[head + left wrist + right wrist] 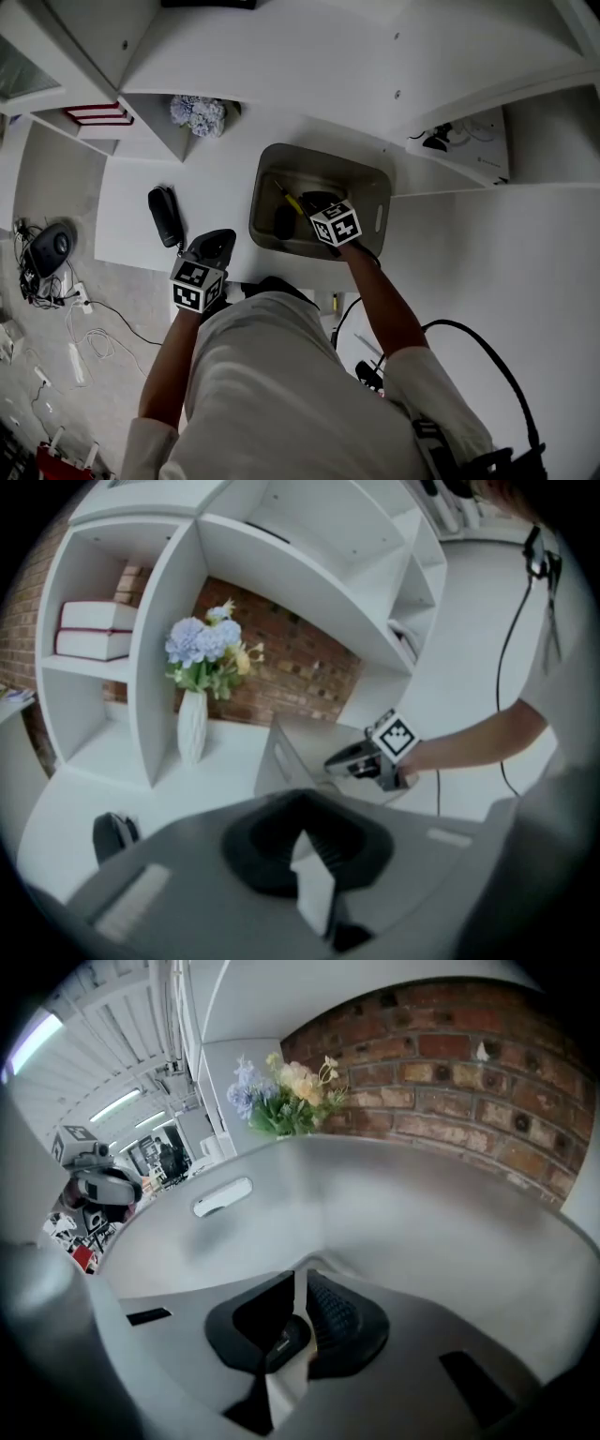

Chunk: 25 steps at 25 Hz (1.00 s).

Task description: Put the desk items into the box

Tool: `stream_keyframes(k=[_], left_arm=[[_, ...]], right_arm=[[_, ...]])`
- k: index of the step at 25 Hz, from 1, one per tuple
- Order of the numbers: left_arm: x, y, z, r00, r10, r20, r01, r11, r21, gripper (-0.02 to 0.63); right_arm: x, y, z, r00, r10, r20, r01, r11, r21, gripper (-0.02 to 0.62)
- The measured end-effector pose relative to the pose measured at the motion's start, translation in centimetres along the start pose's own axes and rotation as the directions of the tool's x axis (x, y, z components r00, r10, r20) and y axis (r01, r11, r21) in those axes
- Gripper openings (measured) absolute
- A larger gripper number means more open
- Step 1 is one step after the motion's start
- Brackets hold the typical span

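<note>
on the white desk [127,220] stood 1 grey box [382,192], open at the top, below a white shelf unit [281,56]. inside the box lay 2 items: 1 yellow-handled tool [289,199], too small to name further, and 1 dark oblong thing [284,223] just beside it. 1 black stapler-like item [166,216] lay on the desk to the left of the box, apart from it.

the right gripper [311,200] hung in the box's mouth, above those 2 items, pointing steeply down. in the right gripper view its 2 jaws stood with only a thin gap and nothing between them. the box's grey inner wall, with 1 slot handle [222,1196], filled the ground ahead.

the left gripper [221,239] sat over the desk's near edge, between the stapler-like item and the box, apart from both in the head view. its 2 jaws were clenched together on nothing.

1 white vase [192,726] with 1 bunch of blue and yellow flowers [208,649] stood in a shelf bay behind the box. 2 white books [94,630] lay stacked in the bay to its left. a brick wall [291,663] showed behind the shelves. on the floor left of the desk lay 1 round dark device [52,246] among loose cables [94,328].
</note>
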State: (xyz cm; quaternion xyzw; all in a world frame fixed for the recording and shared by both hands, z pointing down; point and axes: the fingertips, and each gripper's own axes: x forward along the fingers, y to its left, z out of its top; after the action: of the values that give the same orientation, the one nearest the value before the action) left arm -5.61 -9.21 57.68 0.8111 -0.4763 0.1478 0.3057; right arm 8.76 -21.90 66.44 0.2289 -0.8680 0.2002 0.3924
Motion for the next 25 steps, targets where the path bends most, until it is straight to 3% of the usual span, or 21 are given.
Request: stream_keyframes(k=[6,13,16,21,25], left_arm=[[-1.3,-0.2,0.0,1.0,-0.028,0.012,0.028,1.0,0.005,0.003],[-2.5,-0.1,0.5,0.999,-0.046,0.023,0.046,0.998,0.036,0.003],[-3.3,0.2,0.6,0.998,-0.047,0.031,0.046,0.998,0.041,0.003],[-4.3,-0.3,1.6,0.994,-0.067,0.08,0.069,0.997,-0.017,0.003],[-5.5,-0.4,2.5,0.992,-0.081,0.101,0.081,0.997,0.003,0.003]], right_arm=[[-2.7,0.9,3.0,0.995,-0.051,0.091,0.052,0.999,-0.007,0.023],[-4.8,2.4,3.2,0.991,-0.097,0.093,0.097,0.995,0.01,0.017],[-6.1,3.8,3.9,0.988,-0.099,0.118,0.099,0.995,0.004,0.015],[-8.5,5.2,4.8,0.982,-0.106,0.159,0.103,0.994,0.032,0.012],[-9.1,7.1,5.7,0.975,-0.107,0.192,0.098,0.994,0.058,0.011]])
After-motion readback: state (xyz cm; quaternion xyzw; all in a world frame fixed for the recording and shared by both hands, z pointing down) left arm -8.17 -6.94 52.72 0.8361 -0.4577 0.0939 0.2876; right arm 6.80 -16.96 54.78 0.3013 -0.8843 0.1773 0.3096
